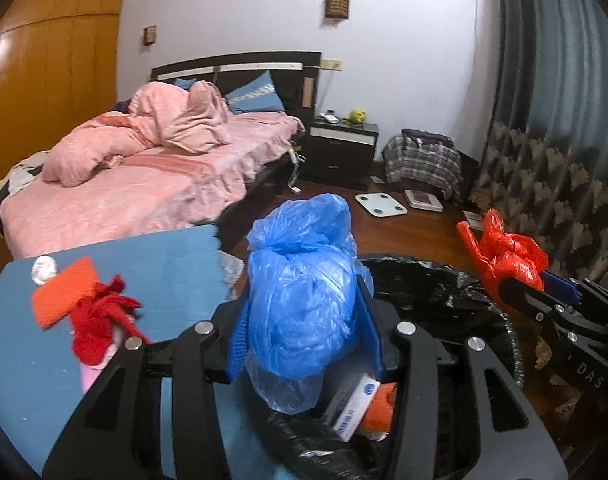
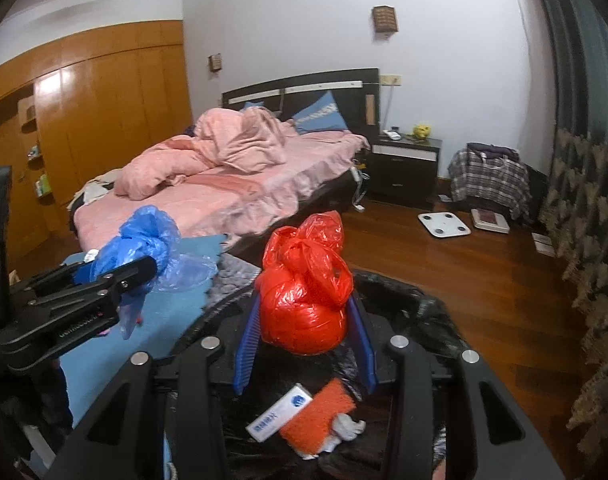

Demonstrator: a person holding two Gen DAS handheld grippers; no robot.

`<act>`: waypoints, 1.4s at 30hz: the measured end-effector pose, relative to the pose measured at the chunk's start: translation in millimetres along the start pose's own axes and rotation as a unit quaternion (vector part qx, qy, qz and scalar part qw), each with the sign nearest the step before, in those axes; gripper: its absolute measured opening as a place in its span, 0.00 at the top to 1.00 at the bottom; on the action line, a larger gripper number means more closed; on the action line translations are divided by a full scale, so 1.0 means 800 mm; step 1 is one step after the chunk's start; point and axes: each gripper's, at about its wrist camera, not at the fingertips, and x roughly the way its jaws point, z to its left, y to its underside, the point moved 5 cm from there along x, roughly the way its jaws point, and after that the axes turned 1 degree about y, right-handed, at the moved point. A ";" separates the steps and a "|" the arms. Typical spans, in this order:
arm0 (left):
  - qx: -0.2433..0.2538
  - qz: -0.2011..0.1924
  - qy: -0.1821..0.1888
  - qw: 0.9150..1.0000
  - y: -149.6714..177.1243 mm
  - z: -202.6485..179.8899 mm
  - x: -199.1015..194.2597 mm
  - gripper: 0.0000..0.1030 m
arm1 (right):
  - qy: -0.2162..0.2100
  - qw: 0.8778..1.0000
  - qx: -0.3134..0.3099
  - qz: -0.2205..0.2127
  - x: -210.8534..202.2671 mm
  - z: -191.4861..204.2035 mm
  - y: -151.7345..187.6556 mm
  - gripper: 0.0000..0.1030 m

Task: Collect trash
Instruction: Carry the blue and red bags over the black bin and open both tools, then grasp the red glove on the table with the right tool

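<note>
My left gripper (image 1: 304, 304) is shut on a knotted blue plastic bag (image 1: 300, 300) and holds it over the left rim of a bin lined with a black bag (image 1: 435, 284). My right gripper (image 2: 304, 312) is shut on a knotted red plastic bag (image 2: 304, 300) and holds it over the same bin (image 2: 403, 304). Each gripper shows in the other's view, the right (image 1: 515, 280) at the bin's right, the left (image 2: 144, 268) at its left. Inside the bin lie a white and blue box (image 2: 280, 412), an orange sponge (image 2: 319, 416) and white scraps.
A blue table (image 1: 116, 320) stands left of the bin with an orange cloth (image 1: 64, 296), a red rag (image 1: 100, 328) and a white wad (image 1: 44, 270). A bed with pink bedding (image 2: 224, 184) is behind. A scale (image 2: 443, 222) lies on the wooden floor; curtains (image 2: 583, 200) hang at the right.
</note>
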 end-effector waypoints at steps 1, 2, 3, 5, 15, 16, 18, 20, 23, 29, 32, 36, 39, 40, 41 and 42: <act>0.002 0.004 0.008 1.000 0.001 -0.006 0.005 0.55 | 0.003 1.000 0.002 0.002 0.001 -0.005 0.001 0.59; 0.003 0.008 0.016 1.000 0.001 -0.010 0.009 0.54 | 0.005 1.000 0.003 0.004 0.002 -0.010 0.002 0.58; 0.005 0.014 0.024 1.000 0.003 -0.013 0.011 0.49 | 0.013 1.000 0.004 0.006 0.002 -0.015 0.003 0.54; 0.007 0.019 0.034 0.999 0.007 -0.019 0.016 0.36 | 0.023 1.000 0.008 0.006 0.001 -0.024 0.005 0.49; -0.015 0.009 -0.005 1.000 0.014 0.037 -0.010 0.12 | 0.035 0.999 0.014 0.003 0.000 -0.020 0.003 0.06; -0.018 0.007 -0.012 1.000 0.014 0.044 -0.014 0.12 | 0.031 0.999 0.014 0.004 0.002 -0.013 0.002 0.06; -0.028 0.005 -0.028 0.999 0.018 0.067 -0.027 0.12 | 0.017 1.000 0.013 0.003 0.004 -0.001 0.000 0.06; -0.038 0.000 -0.055 0.998 0.024 0.097 -0.041 0.12 | 0.005 1.000 0.008 0.002 0.005 0.018 0.000 0.06; -0.053 -0.007 -0.098 0.994 0.037 0.143 -0.064 0.12 | -0.021 1.000 -0.005 0.004 0.012 0.053 -0.002 0.06; -0.085 -0.002 -0.178 0.980 0.063 0.238 -0.101 0.12 | -0.076 0.997 -0.028 0.014 0.037 0.140 -0.002 0.06; -0.104 0.006 -0.204 0.974 0.076 0.276 -0.113 0.12 | -0.101 0.994 -0.037 0.022 0.056 0.187 0.002 0.06; -0.117 0.014 -0.229 0.966 0.090 0.317 -0.122 0.12 | -0.119 0.991 -0.048 0.031 0.080 0.232 0.007 0.06; -0.123 0.017 -0.239 0.963 0.098 0.335 -0.124 0.12 | -0.128 0.990 -0.053 0.037 0.099 0.262 0.011 0.06; -0.125 0.018 -0.243 0.962 0.100 0.344 -0.122 0.12 | -0.130 0.989 -0.056 0.039 0.106 0.272 0.013 0.06; -0.126 0.019 -0.245 0.961 0.102 0.347 -0.120 0.12 | -0.131 0.989 -0.059 0.040 0.114 0.282 0.015 0.06; -0.126 0.019 -0.247 0.961 0.104 0.350 -0.118 0.12 | -0.132 0.988 -0.062 0.042 0.121 0.290 0.017 0.06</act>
